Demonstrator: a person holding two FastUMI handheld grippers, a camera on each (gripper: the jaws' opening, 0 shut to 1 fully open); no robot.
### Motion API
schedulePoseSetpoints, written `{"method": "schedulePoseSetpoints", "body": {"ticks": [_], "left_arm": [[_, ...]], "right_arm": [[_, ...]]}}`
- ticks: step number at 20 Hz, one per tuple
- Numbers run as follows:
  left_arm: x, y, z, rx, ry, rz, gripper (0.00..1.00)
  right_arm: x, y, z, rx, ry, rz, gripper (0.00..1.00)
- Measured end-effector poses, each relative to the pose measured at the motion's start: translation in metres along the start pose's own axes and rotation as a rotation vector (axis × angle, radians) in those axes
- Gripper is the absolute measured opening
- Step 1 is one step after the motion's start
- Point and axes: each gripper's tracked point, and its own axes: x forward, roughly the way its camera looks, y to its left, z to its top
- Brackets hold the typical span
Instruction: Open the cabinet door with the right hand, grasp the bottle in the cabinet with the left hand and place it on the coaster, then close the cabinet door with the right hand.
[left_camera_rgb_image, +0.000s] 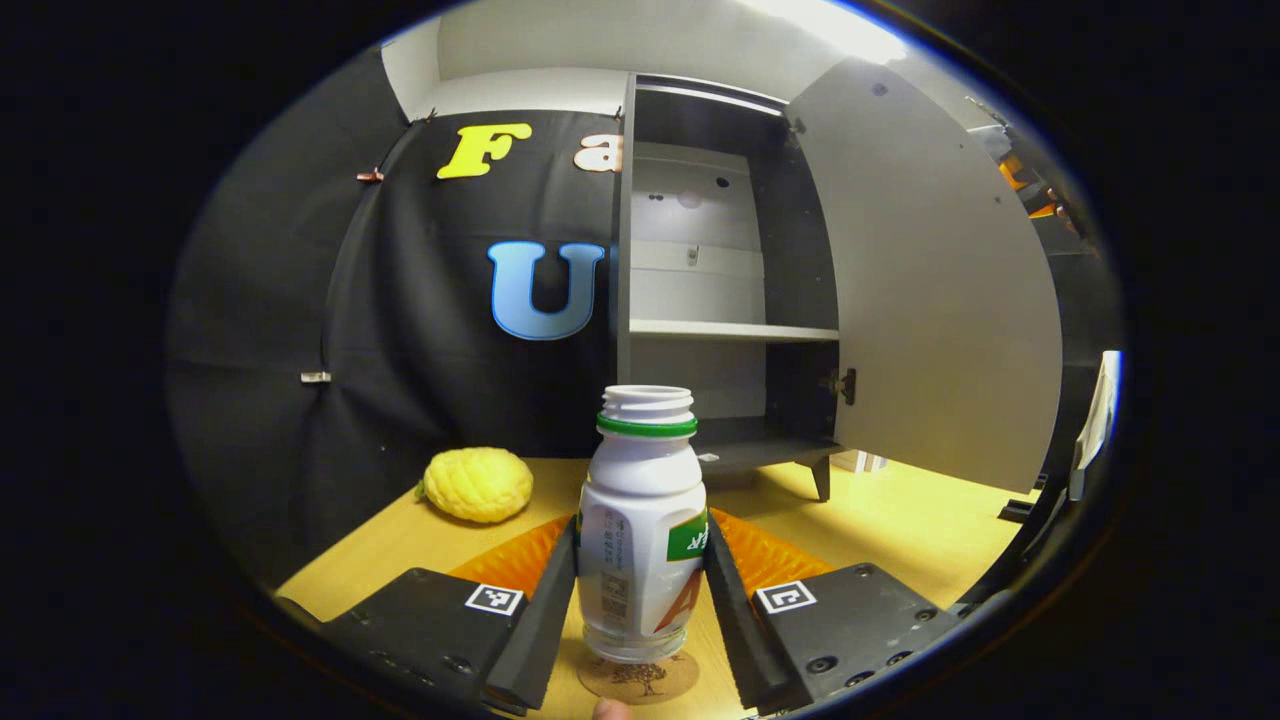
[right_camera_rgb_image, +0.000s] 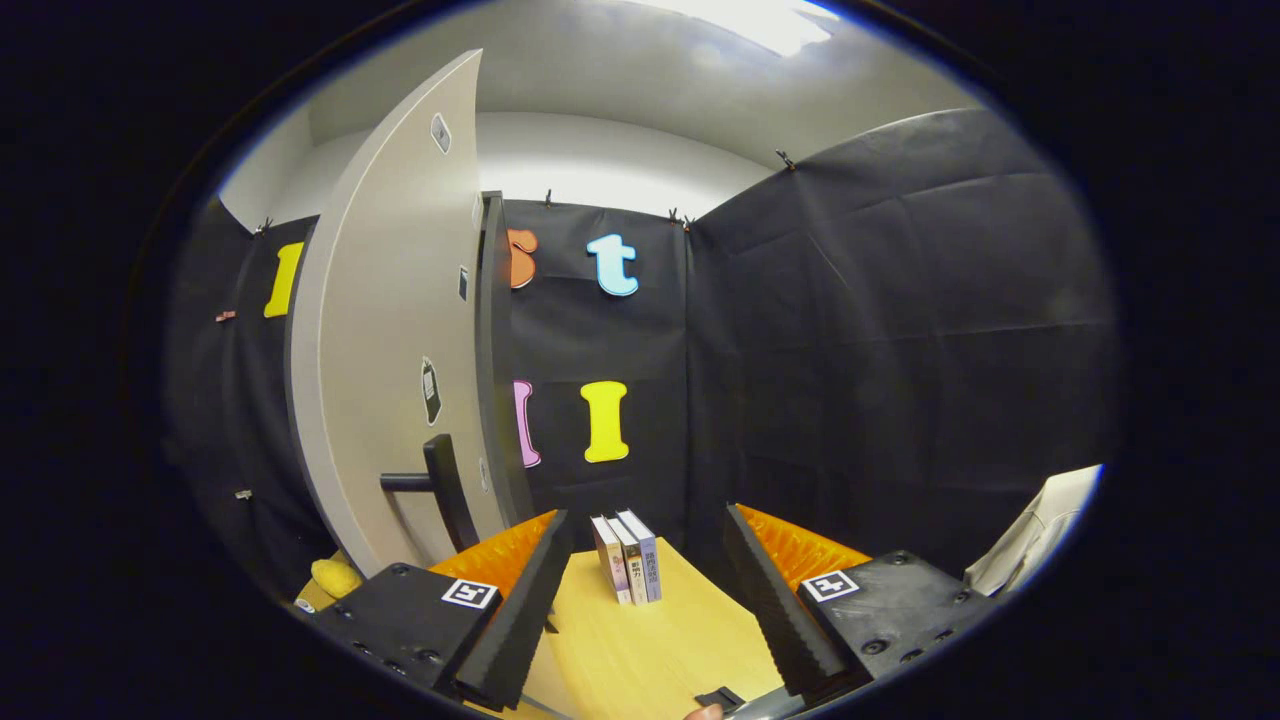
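A white bottle (left_camera_rgb_image: 640, 530) with a green neck ring and no cap stands upright on a round brown coaster (left_camera_rgb_image: 640, 680) on the wooden table. My left gripper (left_camera_rgb_image: 640, 535) holds it, both fingers pressing its sides. Behind it the grey cabinet (left_camera_rgb_image: 700, 300) is open, its shelves bare, and its door (left_camera_rgb_image: 930, 280) is swung out to the right. In the right gripper view, the right gripper (right_camera_rgb_image: 647, 520) is open with nothing between its fingers. The open door (right_camera_rgb_image: 390, 370) and its dark handle (right_camera_rgb_image: 440, 485) lie just to its left.
A yellow bumpy fruit (left_camera_rgb_image: 477, 484) lies on the table (left_camera_rgb_image: 900, 520) left of the cabinet. Three books (right_camera_rgb_image: 628, 557) stand upright ahead of the right gripper, near the cloth wall. A white cloth (right_camera_rgb_image: 1035, 530) shows at the far right.
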Motion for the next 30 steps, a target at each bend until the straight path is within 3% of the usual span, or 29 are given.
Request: {"method": "schedulePoseSetpoints", "body": {"ticks": [2, 3, 4, 13, 18, 24, 30], "left_arm": [[0.001, 0.002, -0.01, -0.016, 0.002, 0.0, 0.7], [0.0, 0.002, -0.014, -0.019, 0.003, 0.001, 0.7], [0.0, 0.003, -0.019, -0.019, 0.004, -0.002, 0.7], [-0.003, 0.011, -0.041, -0.002, 0.042, 0.02, 0.75], [-0.005, 0.011, -0.036, 0.006, 0.052, -0.006, 0.91], [-0.013, 0.011, 0.004, -0.001, 0.057, 0.01, 0.95], [-0.017, 0.008, 0.096, -0.001, 0.05, 0.08, 0.95]], "right_arm": [[-0.002, -0.003, 0.006, 0.028, -0.006, -0.012, 0.94], [-0.002, -0.005, 0.009, 0.043, -0.009, -0.021, 0.87], [-0.002, -0.008, 0.012, 0.053, -0.014, -0.035, 0.95], [0.005, 0.007, 0.006, 0.018, 0.005, -0.032, 0.96], [0.004, 0.011, 0.009, 0.018, -0.008, -0.027, 0.96], [0.007, 0.01, 0.005, -0.042, -0.01, -0.024, 0.96], [0.017, 0.014, 0.0, -0.056, 0.006, 0.035, 0.96]]}}
